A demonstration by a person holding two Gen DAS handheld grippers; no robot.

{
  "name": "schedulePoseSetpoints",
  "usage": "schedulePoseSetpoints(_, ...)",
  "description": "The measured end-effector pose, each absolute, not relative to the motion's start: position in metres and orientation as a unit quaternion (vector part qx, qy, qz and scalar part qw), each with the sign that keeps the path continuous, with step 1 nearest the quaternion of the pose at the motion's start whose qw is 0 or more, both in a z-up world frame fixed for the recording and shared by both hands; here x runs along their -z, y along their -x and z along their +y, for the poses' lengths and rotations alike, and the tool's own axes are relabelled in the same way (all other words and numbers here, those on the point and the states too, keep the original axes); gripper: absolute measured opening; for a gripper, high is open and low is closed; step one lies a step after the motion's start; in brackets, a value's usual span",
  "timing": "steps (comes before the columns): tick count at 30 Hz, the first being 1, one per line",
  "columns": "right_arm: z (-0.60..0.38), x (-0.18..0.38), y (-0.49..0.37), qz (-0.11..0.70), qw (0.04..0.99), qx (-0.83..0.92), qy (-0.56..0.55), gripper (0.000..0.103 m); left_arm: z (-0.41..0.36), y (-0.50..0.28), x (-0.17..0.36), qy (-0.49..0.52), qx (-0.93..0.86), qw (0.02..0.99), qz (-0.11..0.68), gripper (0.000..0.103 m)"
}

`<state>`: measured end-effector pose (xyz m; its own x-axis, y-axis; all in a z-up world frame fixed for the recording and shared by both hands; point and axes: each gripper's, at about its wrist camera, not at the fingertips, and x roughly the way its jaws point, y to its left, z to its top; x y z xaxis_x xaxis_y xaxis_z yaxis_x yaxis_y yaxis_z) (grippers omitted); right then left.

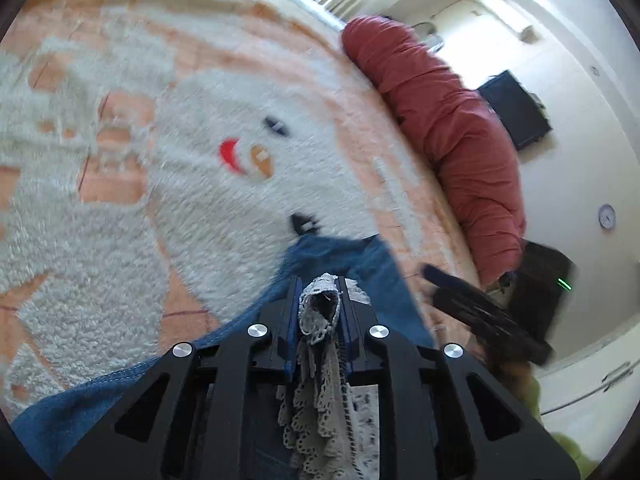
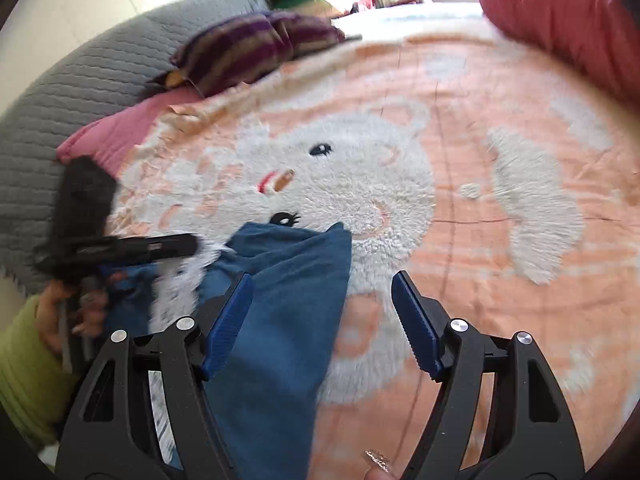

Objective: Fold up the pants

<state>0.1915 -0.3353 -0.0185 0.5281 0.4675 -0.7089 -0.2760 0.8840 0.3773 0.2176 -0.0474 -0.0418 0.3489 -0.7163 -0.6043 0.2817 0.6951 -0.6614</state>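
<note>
Blue pants (image 2: 280, 320) with a grey lace trim (image 1: 316, 360) lie on an orange blanket with a white fluffy bear figure (image 2: 500, 240). My left gripper (image 1: 320, 292) is shut on the lace trim and the blue cloth bunches under it (image 1: 340, 256). In the right wrist view the left gripper (image 2: 160, 246) shows at the left, beside the pants. My right gripper (image 2: 322, 300) is open; its left finger (image 2: 228, 320) rests on the pants and the blue cloth runs between the jaws. The right gripper shows blurred in the left wrist view (image 1: 480, 312).
A red rolled duvet (image 1: 448, 136) lies along the bed's right edge. A striped purple pillow (image 2: 248, 48) and a grey quilted headboard (image 2: 60, 92) stand at the far left. A pink sheet (image 2: 116, 132) shows under the blanket. A hand in a green sleeve (image 2: 28, 368) holds the left gripper.
</note>
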Motion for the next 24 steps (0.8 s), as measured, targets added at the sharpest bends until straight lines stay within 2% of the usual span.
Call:
schedulePoseSetpoints(2, -0.331, 0.031, -0.209, 0.455, 0.851, -0.231, -0.127, 0.065, -0.048, -0.209, 0.02, 0.215, 0.343, 0.802, 0.439, 0.015)
schedulePoseSetpoints(3, -0.329, 0.035, -0.219, 0.461, 0.846, -0.232, -0.135, 0.052, -0.049, -0.208, 0.015, 0.209, 0.346, 0.806, 0.432, 0.015)
schedulePoseSetpoints(4, -0.326, 0.041, -0.226, 0.469, 0.838, -0.241, -0.138, 0.024, -0.051, -0.207, 0.012, 0.193, 0.343, 0.813, 0.43, 0.015)
schedulePoseSetpoints(5, -0.322, 0.044, -0.229, 0.472, 0.834, -0.25, -0.137, 0.013, -0.052, -0.208, 0.014, 0.178, 0.332, 0.818, 0.434, 0.015)
schedulePoseSetpoints(6, -0.315, 0.045, -0.228, 0.471, 0.837, -0.249, -0.126, 0.011, -0.052, -0.21, 0.022, 0.167, 0.314, 0.82, 0.447, 0.015)
schedulePoseSetpoints(8, -0.309, 0.045, -0.227, 0.461, 0.855, -0.22, -0.085, 0.01, -0.049, -0.217, 0.038, 0.165, 0.285, 0.815, 0.478, 0.015)
schedulePoseSetpoints(10, -0.301, 0.049, -0.227, 0.453, 0.87, -0.189, -0.045, 0.011, -0.043, -0.222, 0.059, 0.175, 0.257, 0.803, 0.508, 0.022)
schedulePoseSetpoints(14, -0.289, 0.053, -0.218, 0.439, 0.883, -0.167, 0.012, 0.014, -0.036, -0.222, 0.058, 0.184, 0.246, 0.808, 0.502, 0.031)
schedulePoseSetpoints(15, -0.291, 0.052, -0.216, 0.434, 0.886, -0.165, 0.009, 0.017, -0.034, -0.219, 0.054, 0.182, 0.246, 0.813, 0.495, 0.032)
schedulePoseSetpoints(18, -0.309, 0.038, -0.202, 0.412, 0.897, -0.161, -0.007, 0.034, -0.024, -0.205, 0.04, 0.183, 0.237, 0.827, 0.476, 0.033)
schedulePoseSetpoints(24, -0.32, 0.008, -0.166, 0.38, 0.904, -0.194, -0.013, 0.056, -0.021, -0.16, 0.003, 0.164, 0.215, 0.859, 0.435, 0.05)
